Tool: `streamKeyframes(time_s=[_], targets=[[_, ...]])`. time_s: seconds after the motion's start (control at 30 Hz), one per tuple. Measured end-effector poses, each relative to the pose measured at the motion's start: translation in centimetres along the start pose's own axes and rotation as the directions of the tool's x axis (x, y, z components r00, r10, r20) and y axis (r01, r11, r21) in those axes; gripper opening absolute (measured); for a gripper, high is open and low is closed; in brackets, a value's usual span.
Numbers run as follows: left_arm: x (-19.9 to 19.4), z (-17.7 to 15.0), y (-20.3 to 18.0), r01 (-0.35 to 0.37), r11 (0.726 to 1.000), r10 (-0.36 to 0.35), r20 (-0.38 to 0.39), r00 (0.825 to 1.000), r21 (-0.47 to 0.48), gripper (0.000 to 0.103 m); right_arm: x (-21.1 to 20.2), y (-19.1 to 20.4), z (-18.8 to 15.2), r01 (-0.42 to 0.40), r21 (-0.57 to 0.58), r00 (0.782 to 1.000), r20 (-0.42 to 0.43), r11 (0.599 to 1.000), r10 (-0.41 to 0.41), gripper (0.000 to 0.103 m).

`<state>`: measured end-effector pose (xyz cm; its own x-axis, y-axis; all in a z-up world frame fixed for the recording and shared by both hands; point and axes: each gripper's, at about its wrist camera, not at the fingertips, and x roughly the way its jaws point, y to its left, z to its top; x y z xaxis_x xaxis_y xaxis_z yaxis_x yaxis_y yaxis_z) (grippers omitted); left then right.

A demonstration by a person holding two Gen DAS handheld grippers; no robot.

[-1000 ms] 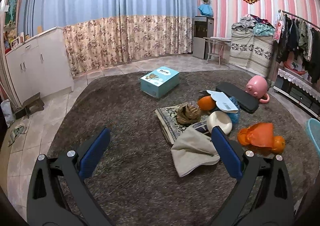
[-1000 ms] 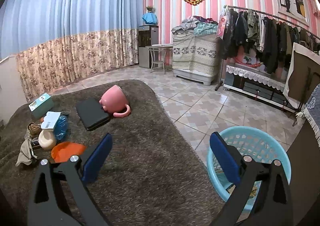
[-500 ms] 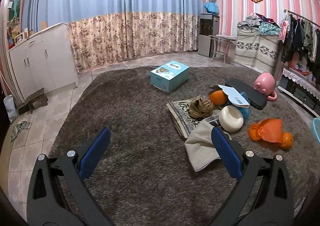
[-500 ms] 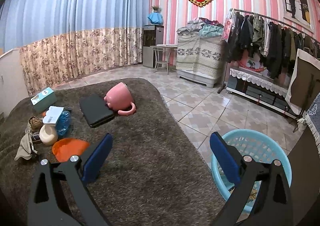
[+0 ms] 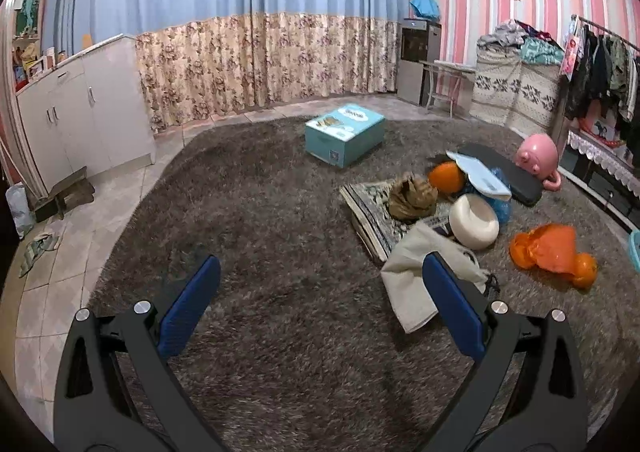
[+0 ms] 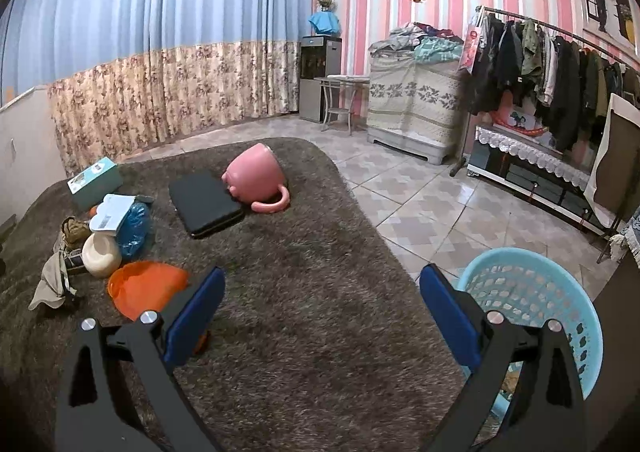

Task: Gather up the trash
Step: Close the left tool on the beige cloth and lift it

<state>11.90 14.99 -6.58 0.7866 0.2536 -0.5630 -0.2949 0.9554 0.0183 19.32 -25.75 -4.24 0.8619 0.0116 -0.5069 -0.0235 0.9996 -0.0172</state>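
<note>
Beyond left claw (image 5: 320, 292), perhaps-crumpled brown trash (image 5: 412, 194).

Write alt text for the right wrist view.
The open, empty right gripper hovers over a brown shag rug, with a light blue plastic basket at lower right. Left lie an orange bag, a tipped pink mug and a black case.

basket (image 5: 635, 252) edge-cut, box print unreadable (small)
</note>
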Motion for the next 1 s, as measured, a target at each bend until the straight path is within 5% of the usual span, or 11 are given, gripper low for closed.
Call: streamKeyframes(time_s=[0.27,0.5,0.67,0.87,1.0], targets=[[1.4,-0.5,-2.7,0.097,0.995,-0.097,-0.040,0.995,0.017,0.098,0.8,1.5,-0.1,-0.011,-0.038,1.000,-0.023,0.999,0.010,0.096],[3.9,-1.0,-7.4,0.109,0.987,-0.097,-0.103,0.990,0.119,0.096,1.0,1.4,-0.3,-0.001,-0.048,0.999,-0.038,0.999,-0.001,0.096],[5.4,-1.5,-8.3,0.162,0.978,-0.135,-0.195,0.972,0.132,0.071,1.1,1.0,-0.3,-0.006,-0.031,0.999,-0.047,0.999,0.005,0.096],[4.5,-1.5,-8.0,0.183,0.975,-0.160,-0.177,0.971,0.126,0.037,1.1,1.1,-0.5,-0.008,-0.044,0.999,-0.051,0.999,0.006,0.096],[3.2,-1.0,-7.2,0.194,0.974,-0.178,-0.140,0.974,0.115,0.026,1.1,0.7,-0.8,-0.006,-0.036,0.998,-0.058,0.999,0.004,0.096]])
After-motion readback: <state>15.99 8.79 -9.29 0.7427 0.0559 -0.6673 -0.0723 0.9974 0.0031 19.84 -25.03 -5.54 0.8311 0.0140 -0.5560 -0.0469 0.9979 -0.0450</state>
